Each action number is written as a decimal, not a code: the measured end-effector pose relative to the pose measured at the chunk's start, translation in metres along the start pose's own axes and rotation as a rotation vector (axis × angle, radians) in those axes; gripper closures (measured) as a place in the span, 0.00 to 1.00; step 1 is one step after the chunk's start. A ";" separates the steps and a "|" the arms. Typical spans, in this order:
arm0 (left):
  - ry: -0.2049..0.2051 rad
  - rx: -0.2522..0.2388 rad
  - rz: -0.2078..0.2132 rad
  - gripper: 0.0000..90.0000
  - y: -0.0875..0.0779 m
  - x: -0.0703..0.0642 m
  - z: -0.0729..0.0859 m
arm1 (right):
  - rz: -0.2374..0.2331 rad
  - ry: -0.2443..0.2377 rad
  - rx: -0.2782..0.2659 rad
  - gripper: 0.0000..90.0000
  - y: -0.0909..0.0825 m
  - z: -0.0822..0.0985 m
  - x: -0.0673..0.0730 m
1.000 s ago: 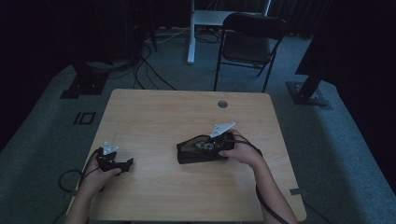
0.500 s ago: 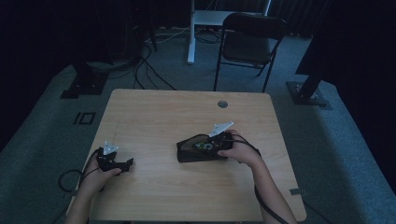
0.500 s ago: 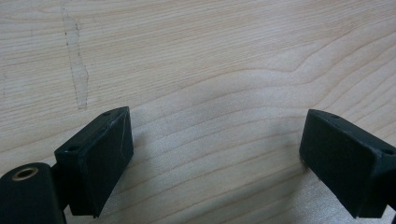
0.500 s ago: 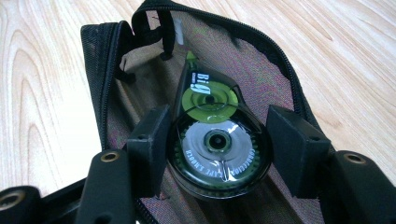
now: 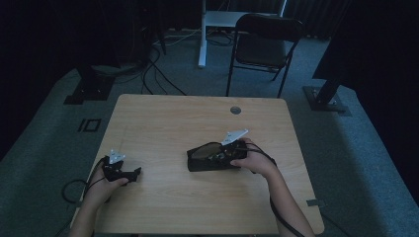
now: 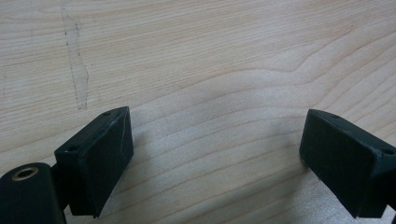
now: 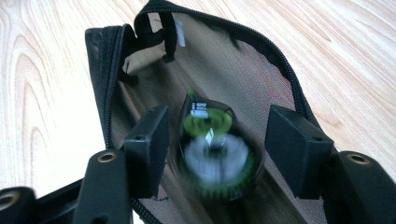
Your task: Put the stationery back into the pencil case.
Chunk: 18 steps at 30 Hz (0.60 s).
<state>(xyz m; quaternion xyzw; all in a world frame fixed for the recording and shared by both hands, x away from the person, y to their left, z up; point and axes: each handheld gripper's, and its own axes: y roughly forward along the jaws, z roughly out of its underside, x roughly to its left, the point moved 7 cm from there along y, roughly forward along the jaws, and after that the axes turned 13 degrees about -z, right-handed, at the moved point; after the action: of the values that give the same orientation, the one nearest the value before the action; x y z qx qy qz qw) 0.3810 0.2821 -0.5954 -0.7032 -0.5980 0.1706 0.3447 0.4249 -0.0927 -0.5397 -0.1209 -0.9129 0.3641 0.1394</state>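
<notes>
A black zip pouch (image 5: 200,159) with a tan lining (image 7: 224,60) lies open on the wooden table (image 5: 197,118), right of centre. My right gripper (image 5: 216,157) reaches into its mouth. A small clear tape dispenser (image 7: 212,149) with green and white wheels sits blurred between the jaws. My right gripper (image 7: 217,135) has just been opening its jaws, and a gap shows on each side of the dispenser. Near the table's front left corner, my left gripper (image 5: 133,173) rests open. In its own view my left gripper (image 6: 215,140) has only bare wood (image 6: 187,56) between its jaws.
A round cable hole (image 5: 235,109) sits near the table's far edge. A black folding chair (image 5: 262,44) and a white desk leg (image 5: 202,34) stand on the floor beyond the table. Stand bases and cables (image 5: 148,69) lie at the far left.
</notes>
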 end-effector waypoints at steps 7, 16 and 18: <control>0.000 0.000 0.000 0.11 0.000 0.000 0.000 | 0.004 0.014 -0.017 0.41 -0.003 0.000 0.000; 0.000 0.000 0.000 0.11 0.000 0.000 0.000 | -0.001 0.044 -0.061 0.37 -0.010 -0.003 0.004; 0.000 0.000 0.000 0.11 0.000 0.000 0.000 | 0.002 0.051 -0.062 0.37 -0.011 -0.003 0.004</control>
<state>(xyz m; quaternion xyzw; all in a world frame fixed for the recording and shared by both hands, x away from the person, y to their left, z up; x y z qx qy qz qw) 0.3810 0.2821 -0.5954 -0.7031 -0.5980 0.1707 0.3448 0.4208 -0.0969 -0.5293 -0.1355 -0.9199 0.3323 0.1583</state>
